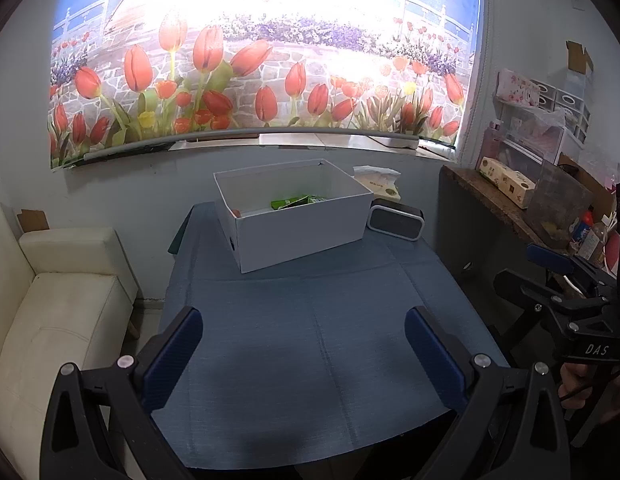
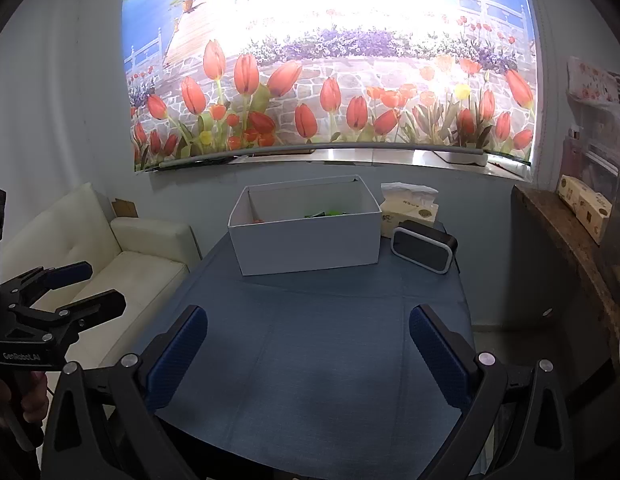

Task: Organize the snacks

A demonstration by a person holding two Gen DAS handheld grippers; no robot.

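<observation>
1. While both grippers hover over the bare blue worktop (image 1: 310,340), the left gripper (image 1: 304,356) and right gripper (image 2: 308,356) have their fingers spread, holding nothing.
2. Green snack packets (image 1: 296,201) lie inside the white box (image 1: 302,236) at the far edge.
3. They look light and crinkly; pinching an edge seems best.

You see a white box (image 1: 306,232) in the middle of the frame, with a green snack packet (image 1: 296,202) and a spot of orange-red inside it. Below it spreads a slate-blue tablecloth (image 1: 310,340) with a fine woven texture and fold creases. Your left gripper (image 1: 304,354) and right gripper (image 2: 308,354) are black with dark blue textured pads (image 1: 172,358). Across the top hangs a blind (image 1: 262,72) printed with red tulips, purple flowers and grey stone paving. At left sits a cream sofa (image 1: 54,320); right of the box, a black speaker (image 2: 424,250) edged in white.
</observation>
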